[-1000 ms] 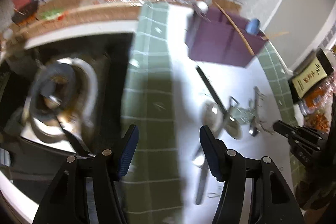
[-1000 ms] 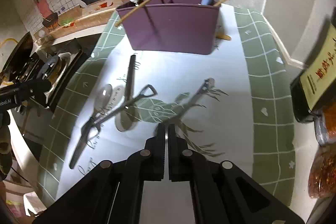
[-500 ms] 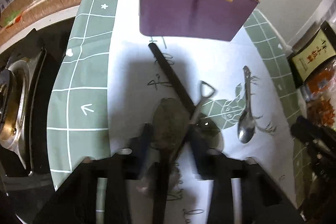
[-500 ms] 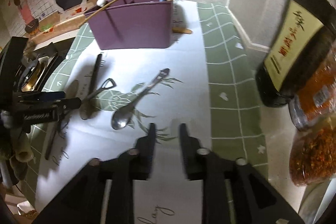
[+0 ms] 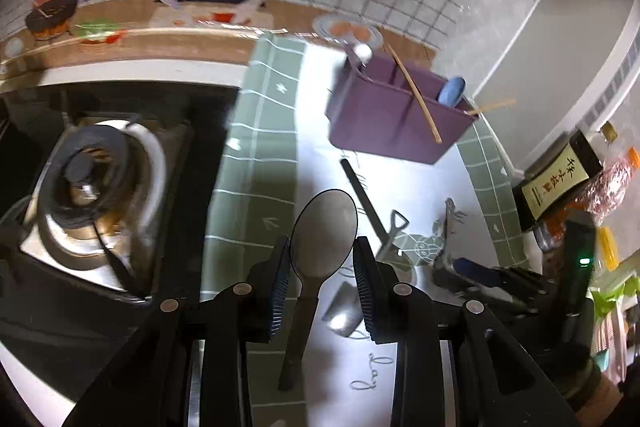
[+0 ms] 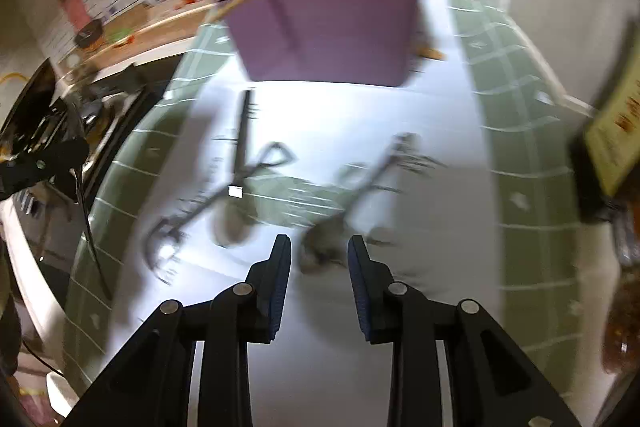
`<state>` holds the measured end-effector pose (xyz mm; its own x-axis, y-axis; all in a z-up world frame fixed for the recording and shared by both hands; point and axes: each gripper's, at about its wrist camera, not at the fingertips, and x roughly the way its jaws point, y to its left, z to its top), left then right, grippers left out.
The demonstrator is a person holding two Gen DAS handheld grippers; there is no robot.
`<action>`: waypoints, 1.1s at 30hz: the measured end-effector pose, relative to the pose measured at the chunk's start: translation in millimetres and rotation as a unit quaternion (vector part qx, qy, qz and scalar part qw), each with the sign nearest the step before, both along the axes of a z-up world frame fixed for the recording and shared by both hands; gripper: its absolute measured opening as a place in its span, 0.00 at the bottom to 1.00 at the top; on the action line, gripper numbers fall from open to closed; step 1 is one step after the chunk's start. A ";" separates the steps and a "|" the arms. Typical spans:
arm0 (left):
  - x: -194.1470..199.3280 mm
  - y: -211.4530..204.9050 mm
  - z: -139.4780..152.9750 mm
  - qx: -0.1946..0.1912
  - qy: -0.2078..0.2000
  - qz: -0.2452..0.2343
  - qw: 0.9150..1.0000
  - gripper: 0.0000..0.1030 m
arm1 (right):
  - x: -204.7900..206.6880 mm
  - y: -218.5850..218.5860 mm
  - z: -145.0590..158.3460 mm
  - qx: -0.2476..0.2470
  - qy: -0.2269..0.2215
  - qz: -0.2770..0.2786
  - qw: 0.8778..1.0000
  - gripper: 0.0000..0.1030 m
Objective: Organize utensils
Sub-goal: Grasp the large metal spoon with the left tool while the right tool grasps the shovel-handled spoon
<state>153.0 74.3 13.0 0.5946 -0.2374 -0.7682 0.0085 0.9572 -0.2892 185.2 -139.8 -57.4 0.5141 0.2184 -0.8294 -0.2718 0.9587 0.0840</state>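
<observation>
My left gripper [image 5: 321,247] is shut on a dark spoon [image 5: 325,219], held clear above the mat with its bowl pointing forward. The purple organizer box [image 5: 392,115] stands at the far end of the mat, with chopsticks and a blue spoon in it. My right gripper [image 6: 318,243] hovers low over the mat, its jaws opening. A metal spoon [image 6: 374,177] lies on the mat; its blurred bowl sits just ahead of the fingertips, untouched by the pads. A fork [image 6: 208,207] and a black-handled utensil [image 6: 242,131] lie crossed to its left.
A green checked mat [image 5: 256,187] covers the counter. A gas stove burner [image 5: 96,187] sits to the left. A dark sauce bottle [image 5: 556,183] and jars of red flakes [image 6: 624,307] stand along the right edge, by the wall.
The left gripper came down over the dark spoon, closed on it and lifted it. The right gripper went from shut to open and moved over the metal spoon's bowl.
</observation>
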 end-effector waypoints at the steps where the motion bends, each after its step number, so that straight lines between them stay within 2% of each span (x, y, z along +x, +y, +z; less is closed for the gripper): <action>1: -3.6 3.6 2.3 0.003 -0.004 0.005 1.000 0.31 | 1.5 7.8 -1.9 -0.001 0.004 0.006 1.000 0.37; 2: -6.6 6.7 3.3 0.003 -0.007 0.007 1.000 0.31 | 2.1 17.3 -4.2 -0.004 0.001 0.009 1.000 0.43; 3: -9.8 10.7 5.1 0.002 -0.008 0.008 1.000 0.31 | 2.7 26.8 -7.3 -0.006 -0.001 0.015 1.000 0.44; 7: -17.3 17.6 8.8 -0.001 -0.014 0.013 1.000 0.31 | 5.6 51.2 -21.9 -0.028 0.002 0.034 0.999 0.44; 10: -19.4 21.3 10.8 -0.004 -0.018 0.015 1.000 0.31 | 5.5 56.1 -21.2 -0.043 -0.005 0.042 0.998 0.44; 14: -20.9 26.0 16.4 0.004 -0.029 0.022 0.999 0.31 | 1.8 46.9 -8.2 -0.016 0.004 0.037 0.999 0.44; 17: -21.8 30.1 19.7 0.006 -0.035 0.026 0.999 0.31 | -10.2 46.1 2.9 0.031 0.019 0.032 0.999 0.44; 22: -26.5 36.2 25.7 0.014 -0.044 0.031 0.998 0.31 | -15.3 69.4 -5.3 0.059 0.040 0.005 0.997 0.44; 25: -29.8 36.3 31.1 0.022 -0.050 0.025 0.998 0.31 | 3.5 82.6 -20.9 0.037 0.046 -0.038 0.998 0.43; 26: -30.8 36.2 32.5 0.024 -0.050 0.022 0.998 0.31 | 5.3 86.3 -19.2 0.031 0.030 -0.041 0.998 0.44; 29: -31.2 35.2 35.1 0.020 -0.053 0.013 0.998 0.31 | 6.7 95.3 -21.2 -0.005 0.033 -0.020 0.999 0.42; 33: -27.4 29.1 35.1 0.009 -0.055 -0.001 0.998 0.31 | -12.9 79.8 -24.2 -0.066 0.017 0.006 0.998 0.35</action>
<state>125.6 103.4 48.2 0.6744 -0.2251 -0.7032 0.0411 0.9624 -0.2686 172.2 -59.9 -81.6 0.4826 0.1124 -0.8686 -0.2832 0.9585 -0.0333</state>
